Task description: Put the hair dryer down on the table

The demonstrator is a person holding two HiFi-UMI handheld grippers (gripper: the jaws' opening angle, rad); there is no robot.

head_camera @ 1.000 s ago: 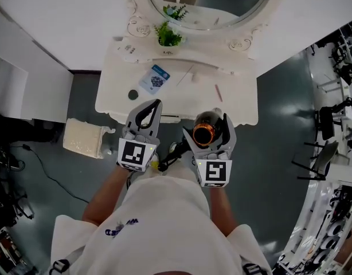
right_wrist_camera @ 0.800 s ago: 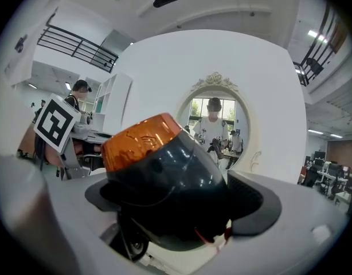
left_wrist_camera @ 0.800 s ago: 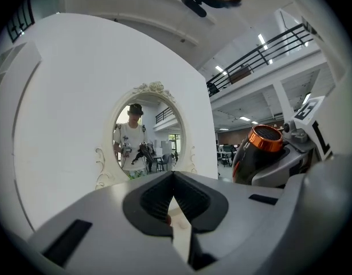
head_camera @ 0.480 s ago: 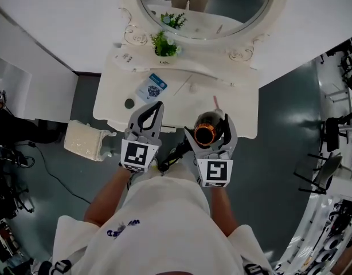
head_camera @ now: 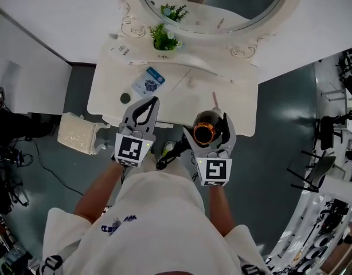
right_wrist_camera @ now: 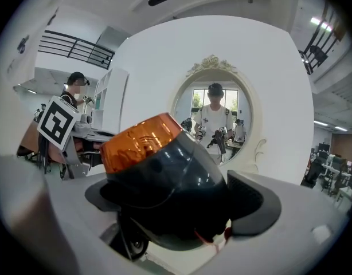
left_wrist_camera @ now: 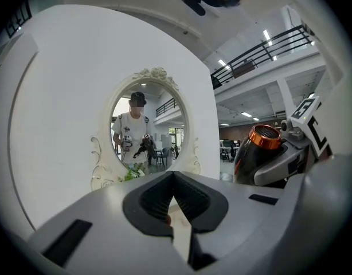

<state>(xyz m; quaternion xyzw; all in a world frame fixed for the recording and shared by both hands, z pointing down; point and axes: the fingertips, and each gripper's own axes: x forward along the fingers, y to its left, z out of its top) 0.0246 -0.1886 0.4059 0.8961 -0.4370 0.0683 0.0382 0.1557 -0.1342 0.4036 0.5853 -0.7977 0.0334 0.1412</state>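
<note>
Hair dryer [head_camera: 204, 133], clamped in right tool [head_camera: 211, 125]

mirror [head_camera: 222, 4] cut off at top, hair dryer [head_camera: 206, 132] lower part hidden

cream curly-edged worktop [head_camera: 239, 110] shoved against a plain white wall [head_camera: 50, 10], fancy oval mirror [head_camera: 233, 7] above, dull grey floor [head_camera: 279, 130], strip lights [left_wrist_camera: 267, 35] way overhead

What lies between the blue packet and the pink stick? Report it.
A thin pale rod lies slantwise on the table, between blue packet and pink stick; the head view shows it.
</note>
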